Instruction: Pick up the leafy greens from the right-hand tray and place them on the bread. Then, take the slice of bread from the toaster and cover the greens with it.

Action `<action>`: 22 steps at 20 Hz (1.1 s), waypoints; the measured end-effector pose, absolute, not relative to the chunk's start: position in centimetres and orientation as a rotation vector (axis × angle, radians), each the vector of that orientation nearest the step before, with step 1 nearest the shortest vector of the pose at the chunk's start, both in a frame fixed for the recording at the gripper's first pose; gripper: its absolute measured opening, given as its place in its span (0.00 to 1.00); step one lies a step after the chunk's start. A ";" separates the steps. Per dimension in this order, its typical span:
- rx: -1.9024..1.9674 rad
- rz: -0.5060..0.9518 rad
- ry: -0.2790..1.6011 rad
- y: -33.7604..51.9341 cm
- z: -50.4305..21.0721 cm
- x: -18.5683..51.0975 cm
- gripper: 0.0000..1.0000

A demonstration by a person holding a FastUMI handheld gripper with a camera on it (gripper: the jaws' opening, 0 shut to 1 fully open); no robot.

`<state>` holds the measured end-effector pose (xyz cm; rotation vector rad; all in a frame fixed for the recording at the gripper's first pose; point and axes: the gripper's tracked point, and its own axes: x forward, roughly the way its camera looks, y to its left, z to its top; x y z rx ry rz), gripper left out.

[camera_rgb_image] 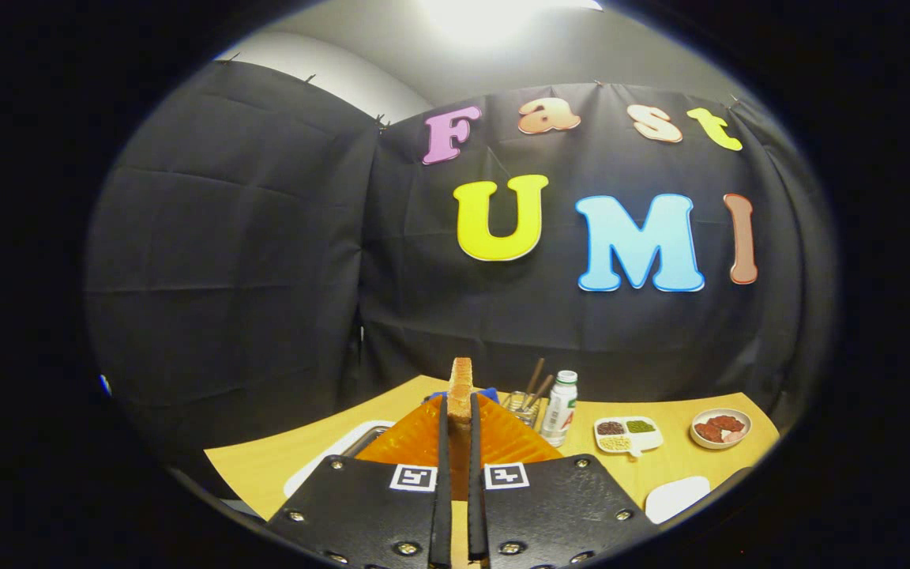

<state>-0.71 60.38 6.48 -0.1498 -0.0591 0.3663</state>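
Jaws clamped on the upright bread slice point(460, 387), lifted above the table point(281, 462); bottle point(560, 408), divided dish point(627, 435) and bowl point(720, 427) beyond.

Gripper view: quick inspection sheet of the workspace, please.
Surface: wooden table.
Job's things: slice of bread on edge between the fingers.
Clutter: bottle, glass with sticks, divided dish, bowl of reddish food, white tray, white item.
Grippers: gripper shut on slice of bread, raised above the table.
Cables: nothing seen.
Surroundings: black cloth wall, ceiling light.
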 end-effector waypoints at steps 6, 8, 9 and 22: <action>-0.136 0.286 -0.009 54.0 3.3 1.0 0.08; -0.133 0.258 0.001 52.1 2.5 1.4 0.08; -0.133 0.246 0.007 51.4 2.1 1.7 0.08; -0.096 0.252 0.120 51.2 -3.5 3.3 0.08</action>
